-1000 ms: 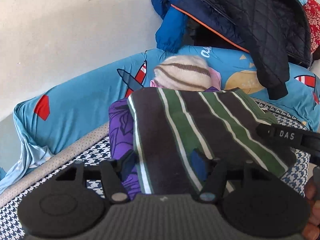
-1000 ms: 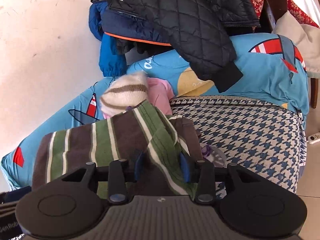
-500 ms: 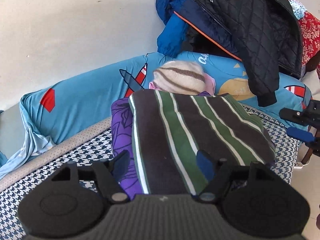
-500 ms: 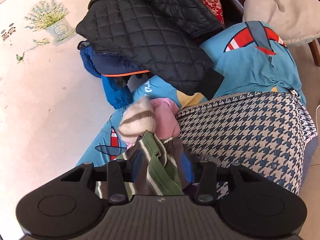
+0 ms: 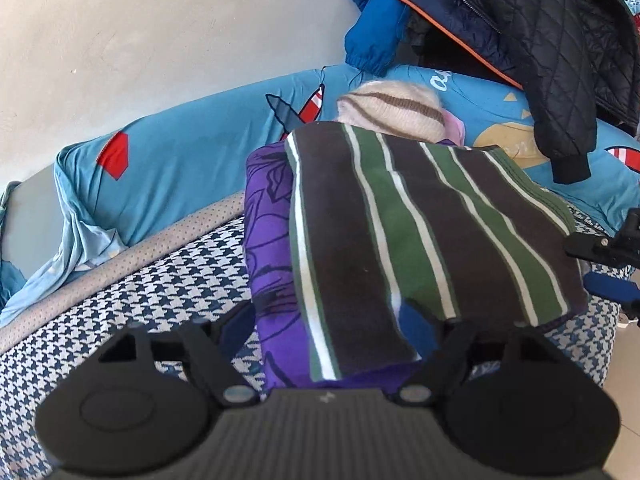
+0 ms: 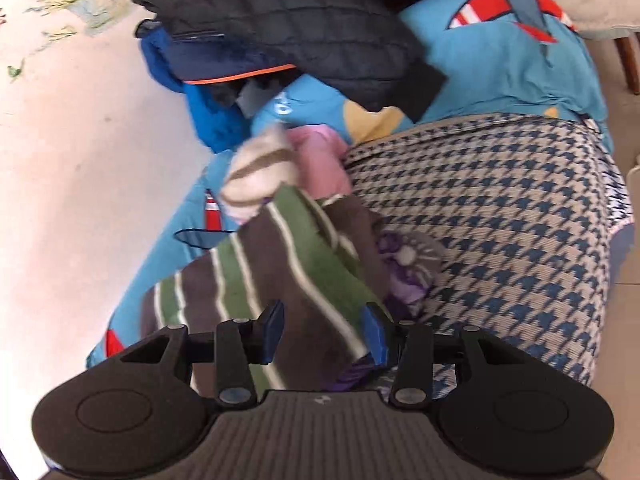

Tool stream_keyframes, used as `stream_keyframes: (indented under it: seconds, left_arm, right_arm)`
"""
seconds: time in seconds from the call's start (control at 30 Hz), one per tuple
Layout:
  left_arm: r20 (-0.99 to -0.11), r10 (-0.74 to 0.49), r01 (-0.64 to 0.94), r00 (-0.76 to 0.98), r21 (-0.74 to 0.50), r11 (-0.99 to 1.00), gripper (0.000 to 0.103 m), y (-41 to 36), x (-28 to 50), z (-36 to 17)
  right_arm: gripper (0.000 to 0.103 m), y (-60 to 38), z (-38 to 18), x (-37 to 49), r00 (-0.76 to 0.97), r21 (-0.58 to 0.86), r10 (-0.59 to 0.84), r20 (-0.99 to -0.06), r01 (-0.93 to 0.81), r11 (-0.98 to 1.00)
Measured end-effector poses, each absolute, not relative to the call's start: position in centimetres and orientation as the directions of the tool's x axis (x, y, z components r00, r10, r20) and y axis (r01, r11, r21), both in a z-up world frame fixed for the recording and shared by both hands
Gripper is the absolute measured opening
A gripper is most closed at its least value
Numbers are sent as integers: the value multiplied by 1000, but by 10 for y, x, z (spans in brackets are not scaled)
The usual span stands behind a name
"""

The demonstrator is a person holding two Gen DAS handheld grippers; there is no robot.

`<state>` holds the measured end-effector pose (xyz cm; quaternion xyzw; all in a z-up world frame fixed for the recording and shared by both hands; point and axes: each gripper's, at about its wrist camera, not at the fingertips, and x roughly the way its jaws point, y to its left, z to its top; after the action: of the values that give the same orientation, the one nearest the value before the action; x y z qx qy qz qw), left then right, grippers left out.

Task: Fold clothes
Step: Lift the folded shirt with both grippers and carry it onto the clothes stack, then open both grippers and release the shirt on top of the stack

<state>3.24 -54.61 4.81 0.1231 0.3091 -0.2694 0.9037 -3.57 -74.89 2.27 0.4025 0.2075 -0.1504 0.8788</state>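
Blue-padded left gripper has just been opening, released around the striped garment. Right gripper is clenching its edge. Folded brown-green-white stripes are lying on purple clothing atop houndstooth bedding. Lettering is unreadable.

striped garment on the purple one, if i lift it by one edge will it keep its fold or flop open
Probably flops: the striped garment is soft knit and drapes over the purple garment beneath. In the right wrist view its edge already bunches between the right gripper's pads. It looks light and likely to slide off.
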Motion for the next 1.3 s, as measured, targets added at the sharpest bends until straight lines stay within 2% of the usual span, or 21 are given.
stream_keyframes:
  seconds: [0.13,0.27,0.33,0.47,0.57,0.7,0.9,1.03,1.3]
  left_arm:
    - [-631,-408,565,660,60,823,81,-545,29,50]
    - [-649,-400,565,647,55,823,85,-542,21,55]
    - [-653,-389,561,650,66,825,90,-540,14,57]
    - [-664,-378,547,645,57,835,94,-531,0,58]
    - [-691,-365,533,623,33,846,95,-523,-8,56]
    - [-711,-342,513,615,31,858,100,-513,-17,55]
    - [-720,-338,494,606,8,869,100,-496,-27,59]
    - [-723,-338,497,603,8,868,101,-488,-35,61]
    - [-734,-327,499,594,17,867,103,-482,-53,60]
  right_arm:
    - [46,-748,19,-35,826,574,-146,-544,494,653]
    - [47,-746,21,-38,828,568,-151,-541,491,660]
    - [53,-741,24,-38,813,530,-177,-555,510,678]
    - [56,-733,27,-40,793,472,-206,-574,526,708]
    - [58,-728,29,-44,782,441,-218,-584,531,723]
    - [66,-721,33,-48,759,389,-235,-607,542,745]
    - [72,-702,35,-53,727,278,-256,-637,526,804]
    - [73,-697,32,-51,680,241,-253,-688,543,804]
    - [74,-691,31,-59,657,232,-238,-716,544,806]
